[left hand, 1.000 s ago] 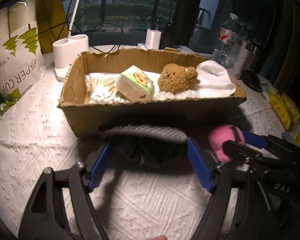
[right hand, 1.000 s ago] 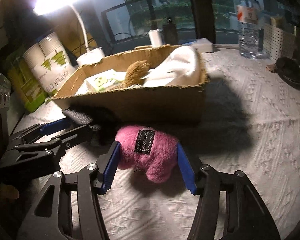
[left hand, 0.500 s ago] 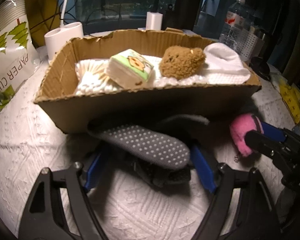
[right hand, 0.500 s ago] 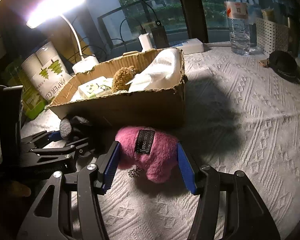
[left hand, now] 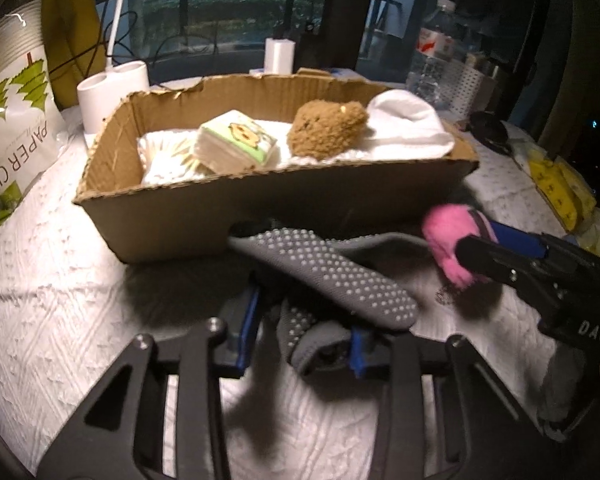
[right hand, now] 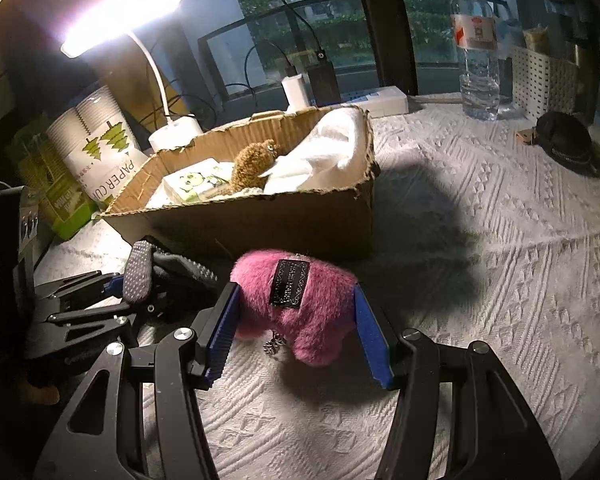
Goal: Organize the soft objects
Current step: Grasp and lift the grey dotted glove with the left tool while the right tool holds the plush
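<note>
A grey sock (left hand: 332, 276) with grip dots lies crumpled in front of the cardboard box (left hand: 180, 208). My left gripper (left hand: 304, 332) is closing on it, and its blue pads pinch the bunched fabric. The sock (right hand: 138, 276) sticks up from that gripper (right hand: 128, 296) in the right wrist view. My right gripper (right hand: 296, 320) is shut on a pink plush (right hand: 296, 308) with a black label, just right of the sock. The box holds a tissue pack (left hand: 236, 144), a brown plush (left hand: 326, 128) and a white sock (left hand: 408, 128).
A paper cup pack (left hand: 8, 120) and a white lamp base (left hand: 112, 92) stand left of the box. At the back right are a water bottle (right hand: 476, 48), a white basket (right hand: 548, 80) and a black pouch (right hand: 568, 140). Yellow packets (left hand: 560, 188) lie far right.
My left gripper's jaws have come together on the grey sock, whose dotted sole now folds upward. The right gripper still holds the pink plush in the same spot.
</note>
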### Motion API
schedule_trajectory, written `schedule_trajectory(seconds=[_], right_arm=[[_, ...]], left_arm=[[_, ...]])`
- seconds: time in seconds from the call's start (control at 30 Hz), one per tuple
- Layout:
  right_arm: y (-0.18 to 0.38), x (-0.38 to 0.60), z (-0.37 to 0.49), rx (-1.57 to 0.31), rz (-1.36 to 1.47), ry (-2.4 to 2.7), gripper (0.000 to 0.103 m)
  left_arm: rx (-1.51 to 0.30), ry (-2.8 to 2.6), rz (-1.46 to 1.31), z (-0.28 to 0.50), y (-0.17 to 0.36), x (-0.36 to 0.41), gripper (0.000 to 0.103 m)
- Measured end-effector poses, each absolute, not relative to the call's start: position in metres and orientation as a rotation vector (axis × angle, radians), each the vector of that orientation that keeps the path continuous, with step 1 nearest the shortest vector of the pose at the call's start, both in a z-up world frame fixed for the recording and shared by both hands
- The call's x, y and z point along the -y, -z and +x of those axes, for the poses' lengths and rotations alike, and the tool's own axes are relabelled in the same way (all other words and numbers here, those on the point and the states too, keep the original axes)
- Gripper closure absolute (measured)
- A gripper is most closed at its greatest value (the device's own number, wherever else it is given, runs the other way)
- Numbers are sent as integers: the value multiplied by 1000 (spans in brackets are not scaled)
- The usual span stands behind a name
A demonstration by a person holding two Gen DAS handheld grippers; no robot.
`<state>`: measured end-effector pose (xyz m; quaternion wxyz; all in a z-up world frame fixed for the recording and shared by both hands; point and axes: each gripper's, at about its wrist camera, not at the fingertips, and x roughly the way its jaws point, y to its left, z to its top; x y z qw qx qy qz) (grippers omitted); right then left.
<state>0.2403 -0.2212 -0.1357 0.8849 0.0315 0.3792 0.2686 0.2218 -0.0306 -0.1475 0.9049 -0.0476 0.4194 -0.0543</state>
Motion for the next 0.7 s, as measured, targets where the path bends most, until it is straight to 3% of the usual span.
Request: schedule_trajectory(seconds=[0.7], right_arm=[[101,198,226,-725,10,-574,44]], left_arm=[[-741,113,-127,194,103,7,66]])
